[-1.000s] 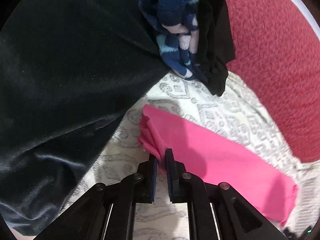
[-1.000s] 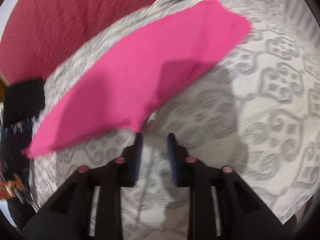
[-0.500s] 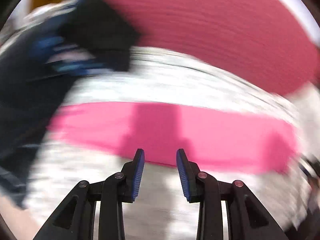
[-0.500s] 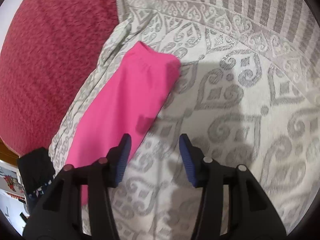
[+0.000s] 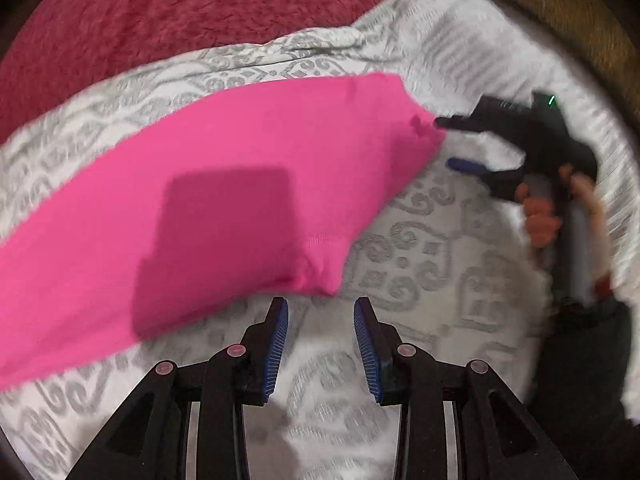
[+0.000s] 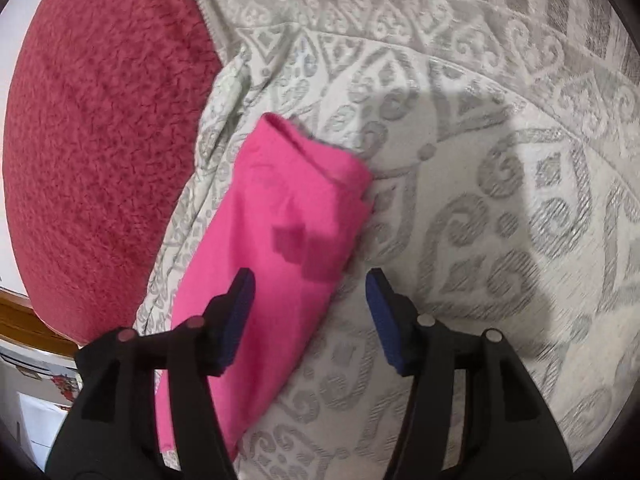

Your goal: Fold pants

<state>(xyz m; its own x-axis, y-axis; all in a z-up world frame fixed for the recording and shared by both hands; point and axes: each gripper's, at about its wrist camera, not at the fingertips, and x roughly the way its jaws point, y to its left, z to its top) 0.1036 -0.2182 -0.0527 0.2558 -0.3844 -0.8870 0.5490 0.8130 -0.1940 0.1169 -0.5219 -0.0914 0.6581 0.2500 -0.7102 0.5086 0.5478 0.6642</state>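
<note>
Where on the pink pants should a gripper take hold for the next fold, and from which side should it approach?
Probably the two corners of the near end of the pink pants, which lie as a long flat strip on the patterned bedspread. The left gripper hangs open just short of one corner; the right gripper is open by the other. Come in low from the end, sliding one finger under the hem.

Grey-patterned white bedspread, red textured blanket, wooden edge
</note>
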